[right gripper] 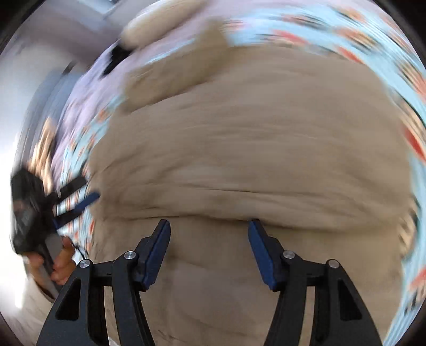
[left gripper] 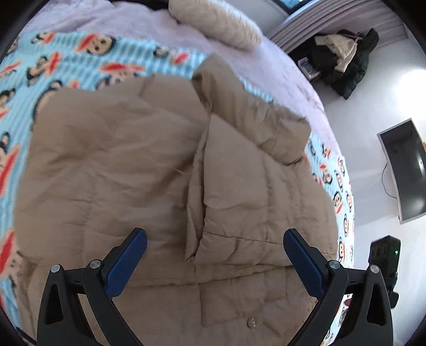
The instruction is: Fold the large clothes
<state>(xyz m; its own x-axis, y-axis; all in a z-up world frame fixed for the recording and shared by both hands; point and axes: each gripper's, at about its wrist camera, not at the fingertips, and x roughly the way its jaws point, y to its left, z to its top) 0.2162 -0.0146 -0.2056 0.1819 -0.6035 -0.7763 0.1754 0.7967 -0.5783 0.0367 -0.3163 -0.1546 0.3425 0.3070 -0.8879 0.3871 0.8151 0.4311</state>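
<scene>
both the left gripper (left gripper: pixel 214 237) and right gripper (right gripper: pixel 209 226) hover with jaws released over the tan quilted coat (left gripper: pixel 133 149).

Left wrist view: looks steeply down along own fingers, close above tan coat (left gripper: pixel 159 149) on bed (left gripper: pixel 279 61); floor and monitor (left gripper: pixel 404 170) at right edge. Right wrist view: blurred, also steeply down, close over same coat. Shared: coat, patterned sheet (right gripper: pixel 404 87), cream pillow (left gripper: pixel 215 21).
</scene>
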